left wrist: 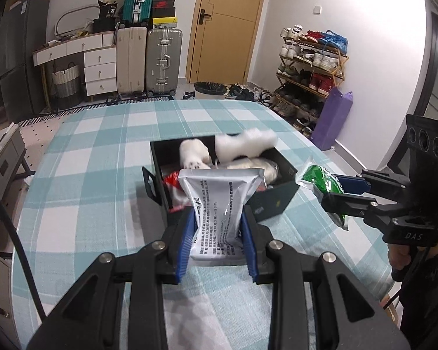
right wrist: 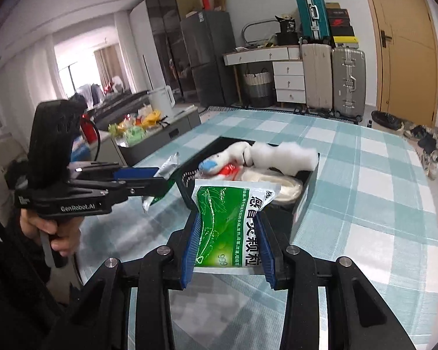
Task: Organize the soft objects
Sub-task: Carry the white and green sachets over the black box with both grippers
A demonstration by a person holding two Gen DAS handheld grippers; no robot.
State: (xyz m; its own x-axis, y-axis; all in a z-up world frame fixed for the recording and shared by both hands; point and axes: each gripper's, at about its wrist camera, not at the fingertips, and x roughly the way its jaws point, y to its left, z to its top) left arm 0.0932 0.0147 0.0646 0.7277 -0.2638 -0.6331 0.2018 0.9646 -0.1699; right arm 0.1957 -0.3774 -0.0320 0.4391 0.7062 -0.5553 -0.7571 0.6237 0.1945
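Observation:
My left gripper (left wrist: 218, 218) is shut on a silver-white sachet (left wrist: 219, 201) printed with black text, held just in front of the black box (left wrist: 277, 201). My right gripper (right wrist: 228, 227) is shut on a green and white sachet (right wrist: 233, 218), held at the box's (right wrist: 303, 201) near side. The box holds white plush toys (left wrist: 245, 145), a red packet (left wrist: 172, 182) and a pale bundle (right wrist: 286, 186). The right gripper with its green sachet (left wrist: 324, 183) shows at the right of the left wrist view. The left gripper (right wrist: 149, 180) shows at the left of the right wrist view.
The box stands on a table with a teal and white checked cloth (left wrist: 102, 175). Suitcases (left wrist: 163, 58), a white drawer unit (left wrist: 99, 70), a door (left wrist: 227, 23) and a shoe rack (left wrist: 309, 67) stand beyond the table's far edge.

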